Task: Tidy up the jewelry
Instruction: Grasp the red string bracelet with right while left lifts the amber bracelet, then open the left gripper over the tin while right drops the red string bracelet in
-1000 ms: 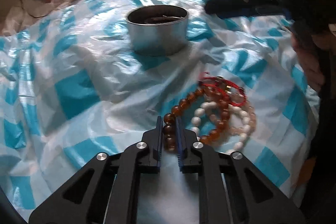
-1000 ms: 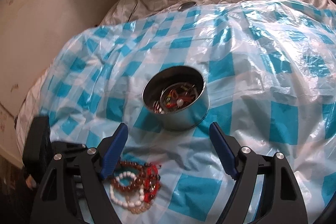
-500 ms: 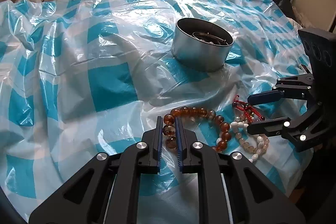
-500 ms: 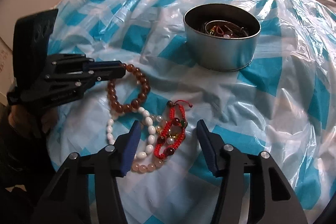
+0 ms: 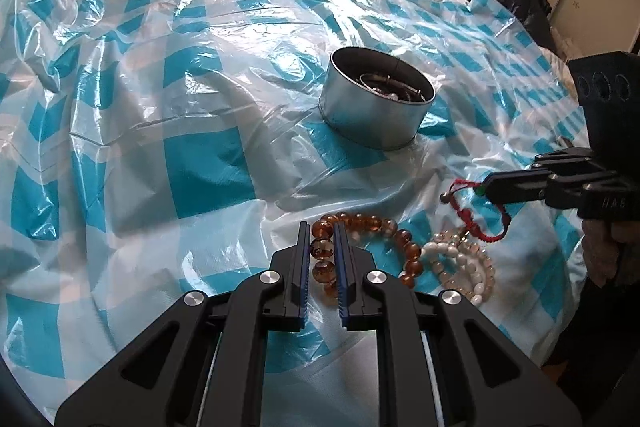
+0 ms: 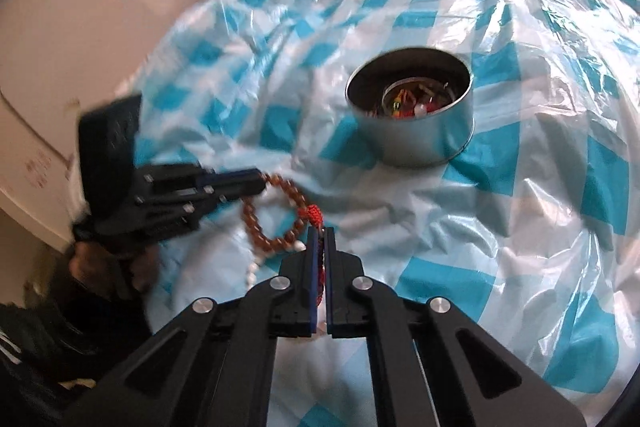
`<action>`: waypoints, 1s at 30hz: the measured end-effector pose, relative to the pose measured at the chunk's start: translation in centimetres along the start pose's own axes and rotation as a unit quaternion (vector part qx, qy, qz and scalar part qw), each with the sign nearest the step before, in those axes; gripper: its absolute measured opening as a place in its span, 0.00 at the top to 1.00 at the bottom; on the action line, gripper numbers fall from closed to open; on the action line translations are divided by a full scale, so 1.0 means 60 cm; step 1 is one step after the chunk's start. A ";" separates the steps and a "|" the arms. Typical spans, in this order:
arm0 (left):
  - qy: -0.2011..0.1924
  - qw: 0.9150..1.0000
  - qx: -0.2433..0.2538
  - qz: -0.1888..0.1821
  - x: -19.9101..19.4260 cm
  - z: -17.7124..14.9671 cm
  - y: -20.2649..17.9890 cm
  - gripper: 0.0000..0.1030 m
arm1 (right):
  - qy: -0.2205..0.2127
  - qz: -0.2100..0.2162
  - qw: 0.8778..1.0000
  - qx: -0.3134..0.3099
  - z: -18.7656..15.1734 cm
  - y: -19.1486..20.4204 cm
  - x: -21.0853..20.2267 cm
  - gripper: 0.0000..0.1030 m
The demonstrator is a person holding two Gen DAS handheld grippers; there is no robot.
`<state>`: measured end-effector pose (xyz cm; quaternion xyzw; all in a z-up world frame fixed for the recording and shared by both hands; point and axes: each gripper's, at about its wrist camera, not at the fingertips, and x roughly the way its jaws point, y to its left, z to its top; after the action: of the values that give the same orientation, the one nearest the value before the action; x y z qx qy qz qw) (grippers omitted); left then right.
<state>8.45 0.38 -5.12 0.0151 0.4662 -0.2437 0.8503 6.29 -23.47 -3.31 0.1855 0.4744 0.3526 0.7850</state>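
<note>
- The left gripper (image 5: 323, 251) has its jaws clamped on the amber bead bracelet (image 5: 362, 223), two or three beads pinched between the pads; the rest of the loop curves out ahead of the jaws and off to their right, lying flat on the blue-checked plastic sheet (image 5: 208, 163) over the bed.
- Just right of that loop lies a small heap of white and pale pink bead bracelets (image 5: 460, 259), touching it.
- The round metal tin (image 5: 376, 119) stands upright well ahead of the left jaws, open side up, with jewelry inside.
- The right gripper (image 6: 320, 247) has its jaws closed on the red cord bracelet (image 5: 476, 215). From the left wrist view the cord hangs below the jaw tips as a slack loop, its long axis running roughly along the gripper's line.
</note>
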 end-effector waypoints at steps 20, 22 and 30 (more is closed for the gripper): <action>-0.084 0.994 -0.010 -0.063 -0.082 0.082 -0.042 0.90 | -0.140 0.070 0.984 0.089 0.048 -0.036 -0.093 0.97; -0.093 0.993 -0.011 -0.067 -0.089 0.094 -0.047 0.90 | -0.153 0.069 0.981 0.101 0.052 -0.044 -0.097 0.97; -0.135 0.985 -0.027 -0.100 -0.095 0.162 -0.073 0.90 | -0.200 0.070 0.966 0.150 0.067 -0.077 -0.112 0.97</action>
<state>11.64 -3.66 5.80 -0.0879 0.3526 -0.3145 0.8769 9.51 -31.39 -0.15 0.4008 0.3406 0.2872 0.8006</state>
